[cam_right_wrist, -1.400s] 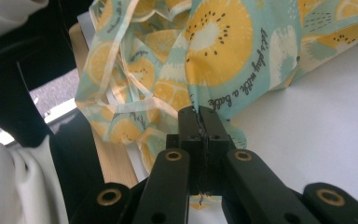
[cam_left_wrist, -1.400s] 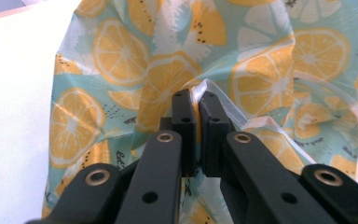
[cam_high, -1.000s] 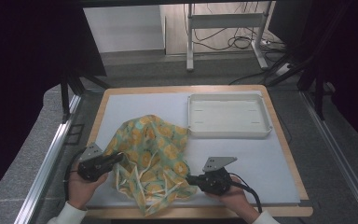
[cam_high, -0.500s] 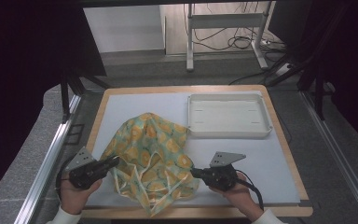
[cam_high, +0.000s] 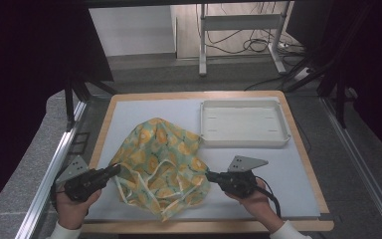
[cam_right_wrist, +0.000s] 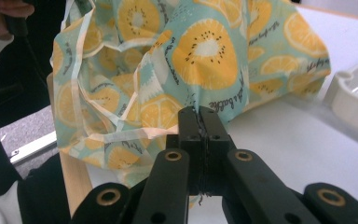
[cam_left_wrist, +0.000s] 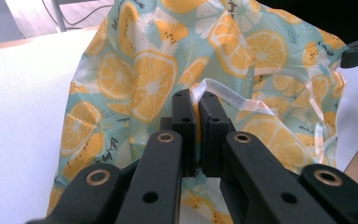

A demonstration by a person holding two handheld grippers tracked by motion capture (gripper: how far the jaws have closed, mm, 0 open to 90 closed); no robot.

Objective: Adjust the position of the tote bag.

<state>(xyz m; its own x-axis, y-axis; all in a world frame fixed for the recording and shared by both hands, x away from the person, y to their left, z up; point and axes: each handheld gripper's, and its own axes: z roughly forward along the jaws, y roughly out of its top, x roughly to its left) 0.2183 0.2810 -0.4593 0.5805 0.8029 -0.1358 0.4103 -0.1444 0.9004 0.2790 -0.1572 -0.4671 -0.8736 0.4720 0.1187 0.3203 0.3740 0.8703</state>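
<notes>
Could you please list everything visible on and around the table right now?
Cloth: one, teal with orange citrus print and pale trim, near middle of the table, pinched at both sides.
Tray: one, white, shallow, far right of the table.
Table: one, pale top with wooden rim.
Metal stand: one, grey, on the floor beyond the table.
Left tool: one, black, shut on the cloth's left edge.
Right tool: one, black, shut on the cloth's right edge.
Hands: two, at the near edge.

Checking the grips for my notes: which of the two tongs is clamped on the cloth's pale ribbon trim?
The left tongs: a pale ribbon loop of the orange-print cloth emerges between them. The right tongs pinch printed fabric.
</notes>
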